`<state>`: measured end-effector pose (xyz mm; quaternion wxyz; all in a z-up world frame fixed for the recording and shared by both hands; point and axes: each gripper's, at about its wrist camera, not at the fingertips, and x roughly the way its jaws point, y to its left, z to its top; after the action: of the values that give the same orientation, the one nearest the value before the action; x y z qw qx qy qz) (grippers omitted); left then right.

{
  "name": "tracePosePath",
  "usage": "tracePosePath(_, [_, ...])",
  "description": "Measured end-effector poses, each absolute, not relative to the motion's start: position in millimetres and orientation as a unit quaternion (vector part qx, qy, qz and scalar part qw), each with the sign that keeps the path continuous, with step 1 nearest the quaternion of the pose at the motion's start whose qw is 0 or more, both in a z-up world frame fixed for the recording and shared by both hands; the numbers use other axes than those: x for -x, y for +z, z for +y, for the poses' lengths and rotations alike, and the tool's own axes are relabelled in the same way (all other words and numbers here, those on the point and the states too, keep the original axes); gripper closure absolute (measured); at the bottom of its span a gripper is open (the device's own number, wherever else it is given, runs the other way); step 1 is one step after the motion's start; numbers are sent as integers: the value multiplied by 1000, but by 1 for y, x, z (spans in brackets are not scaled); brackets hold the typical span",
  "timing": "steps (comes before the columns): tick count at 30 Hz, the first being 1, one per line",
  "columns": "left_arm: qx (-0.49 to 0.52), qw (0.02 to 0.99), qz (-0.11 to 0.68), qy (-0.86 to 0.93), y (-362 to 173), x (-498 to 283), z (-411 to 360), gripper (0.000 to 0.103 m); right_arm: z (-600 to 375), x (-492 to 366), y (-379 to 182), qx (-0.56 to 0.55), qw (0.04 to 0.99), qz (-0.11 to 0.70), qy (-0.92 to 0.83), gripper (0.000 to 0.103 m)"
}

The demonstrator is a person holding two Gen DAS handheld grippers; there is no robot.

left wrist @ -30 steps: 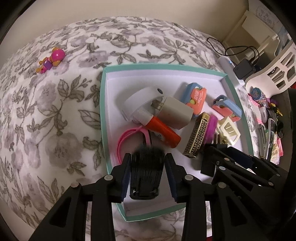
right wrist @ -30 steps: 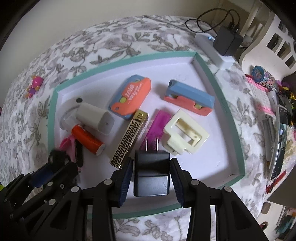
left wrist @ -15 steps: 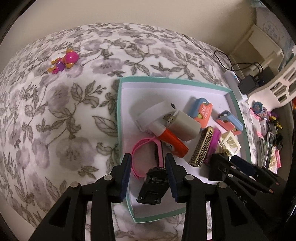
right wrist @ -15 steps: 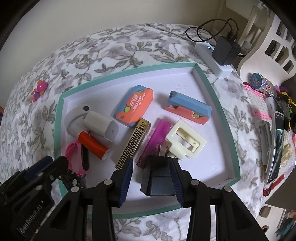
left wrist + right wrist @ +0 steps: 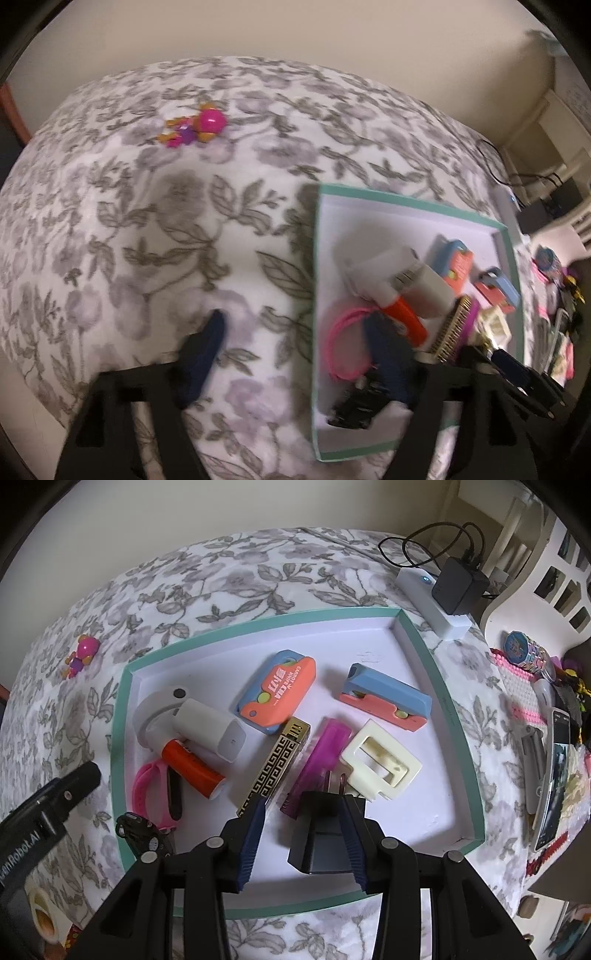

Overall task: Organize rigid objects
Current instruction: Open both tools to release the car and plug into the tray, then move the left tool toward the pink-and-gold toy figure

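On the flowered bedspread point(image 5: 155, 258) at far left we see the pink toy figure point(image 5: 199, 127), well apart from the tray point(image 5: 117, 738); it looks light, hard and knobbly, so we would pinch it across the round head. Our left gripper point(image 5: 295, 354) is opening wide with nothing between its jaws, the small black car point(image 5: 138, 830) lying loose in the tray's near corner. Our right gripper point(image 5: 304, 834) is opening too, one pad apparently still against the black charger point(image 5: 321, 845), a stiff, smooth block best taken by its flat sides
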<state>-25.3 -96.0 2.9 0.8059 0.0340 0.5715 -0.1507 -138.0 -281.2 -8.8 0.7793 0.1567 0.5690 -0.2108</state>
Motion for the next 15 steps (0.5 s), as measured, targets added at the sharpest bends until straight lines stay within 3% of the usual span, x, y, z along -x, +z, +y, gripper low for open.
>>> tracePosePath(2, [-32,812,566,-139,4,22,-90,12,-281,138,-8,-155,782,566,-212,39])
tracePosePath(4, [-29,815,564,-132,4,20,-87,12,-281,138,-6,-156,786,559,-212,35])
tracePosePath(6, [-27,818,562,-123,4,19,-82,7,-281,138,-3,-156,792,550,-215,22])
tracePosePath(10, [-22,820,560,-114,4,16,-79,6,-282,139,1,-154,800,537,-219,14])
tracePosePath(12, [-22,823,557,-110,5,15,-77,6,-282,139,2,-153,801,535,-219,0])
tracePosePath(15, [-17,825,555,-105,6,15,-75,6,-281,139,3,-146,805,531,-220,0])
